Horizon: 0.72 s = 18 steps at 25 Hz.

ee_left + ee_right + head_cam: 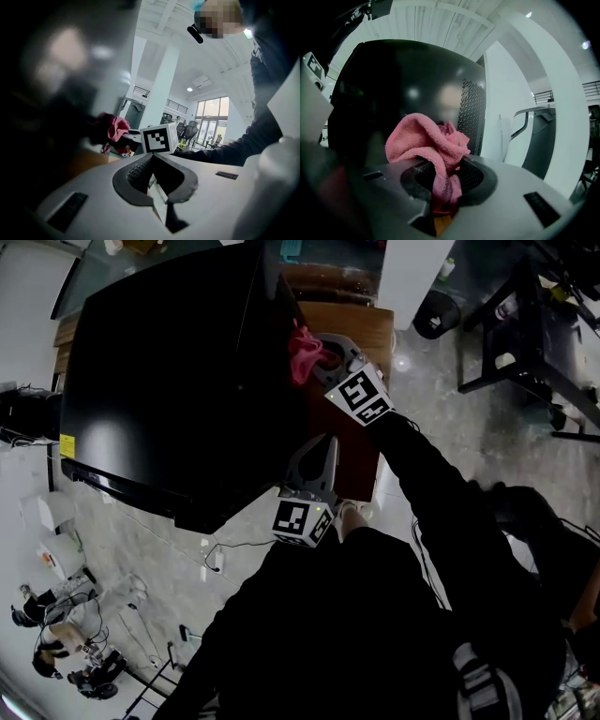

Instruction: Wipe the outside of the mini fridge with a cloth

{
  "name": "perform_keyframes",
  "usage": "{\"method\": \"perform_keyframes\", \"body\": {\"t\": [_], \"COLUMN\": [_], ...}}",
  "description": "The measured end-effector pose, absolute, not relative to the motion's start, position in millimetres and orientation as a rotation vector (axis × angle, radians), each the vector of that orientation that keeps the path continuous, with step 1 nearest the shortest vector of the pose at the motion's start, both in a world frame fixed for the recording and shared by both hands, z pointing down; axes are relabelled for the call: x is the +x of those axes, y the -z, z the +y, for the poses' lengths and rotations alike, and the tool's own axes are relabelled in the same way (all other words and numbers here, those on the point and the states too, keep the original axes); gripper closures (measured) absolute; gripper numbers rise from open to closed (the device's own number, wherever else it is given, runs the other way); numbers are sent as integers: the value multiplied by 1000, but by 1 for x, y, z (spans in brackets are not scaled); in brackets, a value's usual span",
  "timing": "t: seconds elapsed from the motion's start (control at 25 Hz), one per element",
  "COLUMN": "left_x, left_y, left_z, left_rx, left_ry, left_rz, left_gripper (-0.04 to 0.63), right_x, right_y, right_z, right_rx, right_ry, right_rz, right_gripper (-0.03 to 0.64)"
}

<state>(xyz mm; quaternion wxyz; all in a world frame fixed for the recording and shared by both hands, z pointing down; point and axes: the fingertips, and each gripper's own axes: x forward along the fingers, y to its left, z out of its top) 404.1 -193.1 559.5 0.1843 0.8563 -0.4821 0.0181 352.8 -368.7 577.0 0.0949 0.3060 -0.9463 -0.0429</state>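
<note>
1. R gripper (pixel 443 180): jaws clamped on a pink terry cloth (pixel 429 140). Most of the cloth bunches up past the tips, w/ one fold hanging down btwn the pads.
2. Glossy black box-shaped mini fridge (pixel 408 84) is straight ahead of the R jaws. The cloth wad is up at its dark face near a corner; can't tell if it's actually touching.
3. Black perforated vent panel (pixel 472 110) on the fridge is just right of the cloth, ahead of the R tips.
4. L gripper (pixel 151 164): jaws closed on each other, nothing btwn them.
5. Seen from the L gripper, the R gripper is just ahead past its tips, the cloth is ahead-left, and the fridge is a dark blur filling the left.
6. Head view: the L gripper is by the fridge's near right corner, closer to the person than the R gripper.
7. Brown wooden tabletop (pixel 356 324) lies beyond the R gripper.
</note>
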Motion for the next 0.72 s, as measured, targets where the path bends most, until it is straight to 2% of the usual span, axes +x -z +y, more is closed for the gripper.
{"method": "perform_keyframes", "body": {"t": [0.72], "left_x": [411], "left_y": [-622], "left_z": [-193], "left_rx": [2359], "left_ry": [-172], "left_rz": [-1351], "left_gripper": [591], "right_x": [349], "right_y": [-710], "right_z": [-361], "right_rx": [833], "right_ry": [-16], "right_rz": [-2631], "right_gripper": [529]}}
